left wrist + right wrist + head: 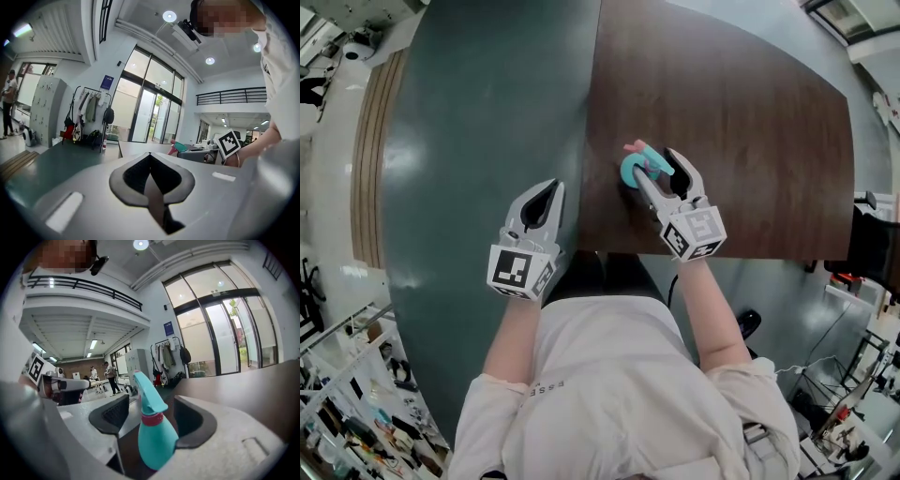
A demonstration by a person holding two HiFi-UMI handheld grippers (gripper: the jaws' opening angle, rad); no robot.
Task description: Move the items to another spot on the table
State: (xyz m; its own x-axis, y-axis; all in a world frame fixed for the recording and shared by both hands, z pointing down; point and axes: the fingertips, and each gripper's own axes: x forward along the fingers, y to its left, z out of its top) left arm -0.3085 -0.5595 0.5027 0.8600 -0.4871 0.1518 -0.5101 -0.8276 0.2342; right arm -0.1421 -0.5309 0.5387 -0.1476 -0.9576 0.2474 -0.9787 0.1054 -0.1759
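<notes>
A teal spray bottle [634, 170] with a pink collar stands upright on the dark brown tabletop [731, 112], close to its near edge and its left border. My right gripper [656, 165] reaches around it from the near side. In the right gripper view the bottle [153, 432] stands between the two spread jaws of that gripper [151, 418], with a gap at the left pad [110, 414]; the jaws are open. My left gripper [546, 193] hovers over the grey-green tabletop [469, 141] to the left. Its jaws are shut on nothing [150, 174].
The brown top's near edge runs just under my right hand, and floor shows beyond it at the right. From the left gripper view I see the right gripper's marker cube [229, 143], a coat rack [89, 112] and glass doors far off.
</notes>
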